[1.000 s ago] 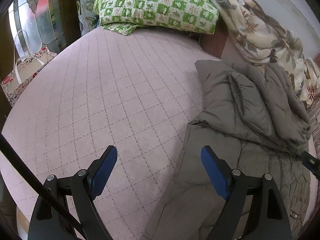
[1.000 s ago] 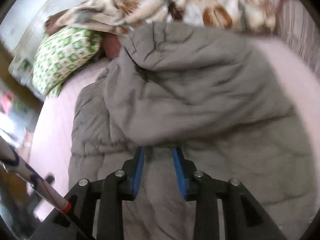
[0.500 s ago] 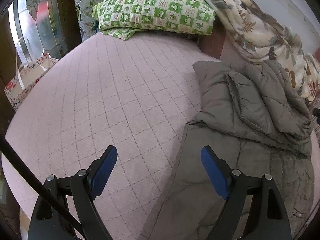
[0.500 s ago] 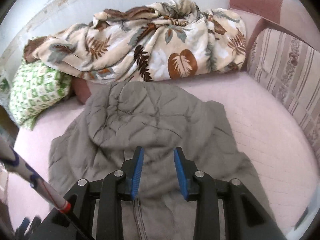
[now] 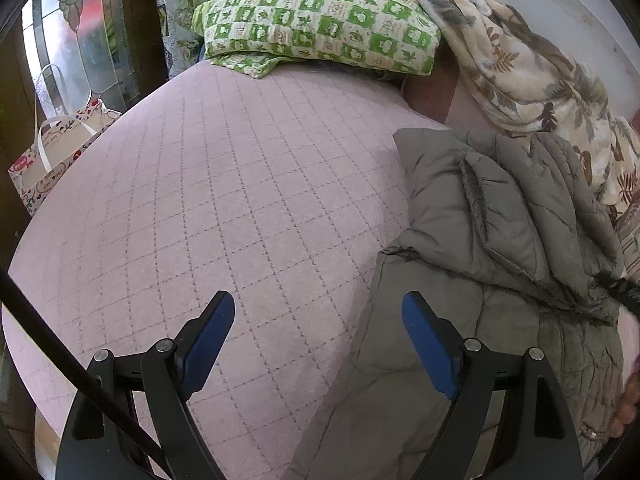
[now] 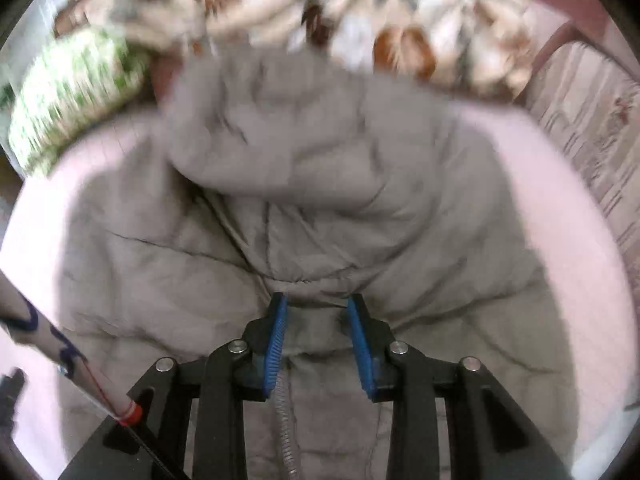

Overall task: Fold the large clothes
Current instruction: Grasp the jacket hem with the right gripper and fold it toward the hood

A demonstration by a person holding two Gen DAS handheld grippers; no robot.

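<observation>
While the grey padded jacket [image 6: 320,208] lies crumpled on the pink quilted bed [image 5: 224,208], the right gripper [image 6: 318,332] pinches a fold of it in narrow jaws; the left gripper [image 5: 318,340] hovers wide — empty — beside its edge.

A bedroom corner with a pink quilted bed against a pale wall

The pink bed cover with its stitched diamond grid [image 5: 248,208] fills most of the left wrist view; at its far end lies a green-and-white checked pillow [image 5: 320,12], and beside it a heaped cream blanket printed with brown leaves [image 5: 520,68] rests against the scuffed whitish wall [image 5: 576,4]. At the left edge stands a dark wooden frame holding patterned stained glass [image 5: 80,32], lit from behind, with a white printed paper bag with handles [image 5: 52,156] on the floor below it. In the blurred right wrist view a striped beige cushion [image 6: 592,128] borders the bed on the right
</observation>
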